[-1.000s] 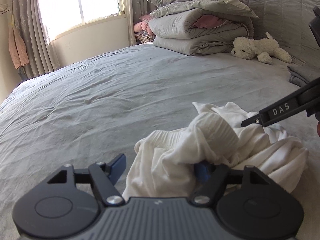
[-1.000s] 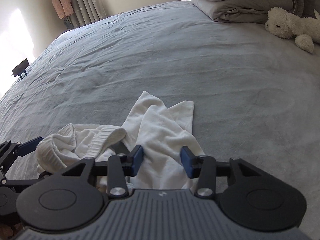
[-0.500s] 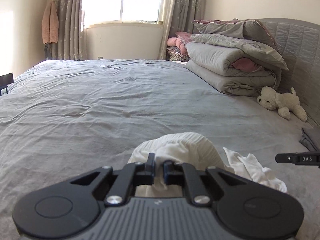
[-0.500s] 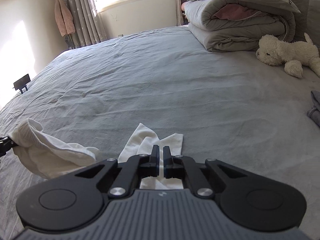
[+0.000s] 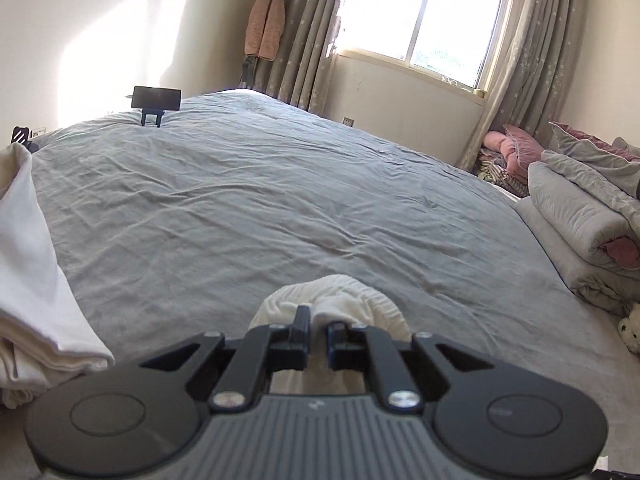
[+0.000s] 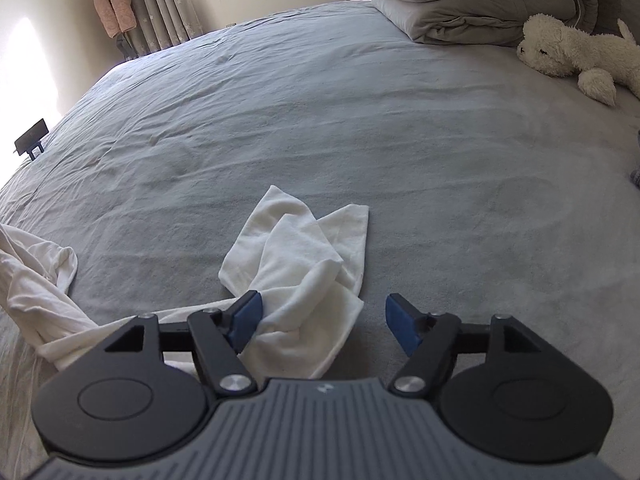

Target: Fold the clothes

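Release on the right side is the news: the right gripper (image 6: 323, 322), which half a second ago was pinched shut on the near part of the white garment (image 6: 308, 276), now has its jaws opening wide, blue pads clear of the cloth on either side. That part of the garment lies crumpled on the grey bed (image 6: 360, 120) just ahead of the pads, with a band of it trailing off to the left edge of the right wrist view.

The left gripper (image 5: 319, 330) has gone the other way. A second ago its jaws stood apart around the bunched cloth; now they are narrow, clamped on a ribbed white fold that bulges above the fingertips, and its view has swung from the folded duvet (image 5: 580, 216) toward the window (image 5: 420, 20).

As a judgement, the garment is being drawn out sideways from the left grip so it can be spread flat; folding proper has not begun. The right hand probably needs a fresh hold on a hem or corner.
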A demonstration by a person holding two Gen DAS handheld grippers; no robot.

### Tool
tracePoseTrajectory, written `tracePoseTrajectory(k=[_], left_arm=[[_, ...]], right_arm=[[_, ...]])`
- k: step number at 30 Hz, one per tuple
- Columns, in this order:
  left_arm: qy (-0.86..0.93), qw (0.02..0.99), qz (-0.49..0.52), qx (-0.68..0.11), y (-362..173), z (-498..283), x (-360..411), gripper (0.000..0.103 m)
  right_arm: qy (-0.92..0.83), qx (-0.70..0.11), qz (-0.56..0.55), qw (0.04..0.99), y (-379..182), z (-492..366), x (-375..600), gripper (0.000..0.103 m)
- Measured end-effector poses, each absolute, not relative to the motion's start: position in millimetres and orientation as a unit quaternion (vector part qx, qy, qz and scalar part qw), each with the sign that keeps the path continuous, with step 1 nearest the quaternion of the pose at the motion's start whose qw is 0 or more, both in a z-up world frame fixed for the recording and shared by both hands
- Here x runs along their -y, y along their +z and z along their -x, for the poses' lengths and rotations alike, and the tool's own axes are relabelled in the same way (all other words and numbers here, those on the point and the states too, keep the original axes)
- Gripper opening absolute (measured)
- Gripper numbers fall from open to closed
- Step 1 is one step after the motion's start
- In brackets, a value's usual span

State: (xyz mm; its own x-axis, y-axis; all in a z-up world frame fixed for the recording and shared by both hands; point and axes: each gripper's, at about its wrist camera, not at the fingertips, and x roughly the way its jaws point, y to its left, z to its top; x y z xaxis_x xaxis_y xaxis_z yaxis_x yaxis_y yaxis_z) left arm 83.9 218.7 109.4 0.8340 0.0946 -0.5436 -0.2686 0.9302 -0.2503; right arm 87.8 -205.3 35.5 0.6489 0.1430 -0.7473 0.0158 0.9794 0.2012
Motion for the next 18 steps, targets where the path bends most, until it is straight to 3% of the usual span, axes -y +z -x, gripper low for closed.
tracePoseTrajectory(k=[3,5,6,7,8,11,18], left_arm=[[0.086,0.935,0.170,-0.300,100,-88,-215,0.018],[0.082,0.938,0.156,-0.299,100,-87,-209,0.043],[0.084,0.942,0.146,-0.292,102,-85,-206,0.050],[0.086,0.945,0.135,-0.284,104,-84,-204,0.063],[0.088,0.948,0.126,-0.277,106,-82,-203,0.072],[0.083,0.952,0.109,-0.273,107,-80,-199,0.081],[0.073,0.942,0.076,-0.319,90,-87,-188,0.086]], right_arm=[[0.038,-0.420,-0.101,0.901,30,-89,203,0.072],[0.045,-0.407,-0.081,0.909,33,-87,198,0.044],[0.049,-0.399,-0.077,0.912,37,-85,196,0.015],[0.044,-0.388,-0.072,0.918,42,-83,195,0.008],[0.037,-0.367,-0.058,0.928,49,-79,195,0.006],[0.018,-0.310,-0.032,0.950,70,-69,196,0.005],[-0.025,-0.272,-0.055,0.960,88,-63,227,0.005]])
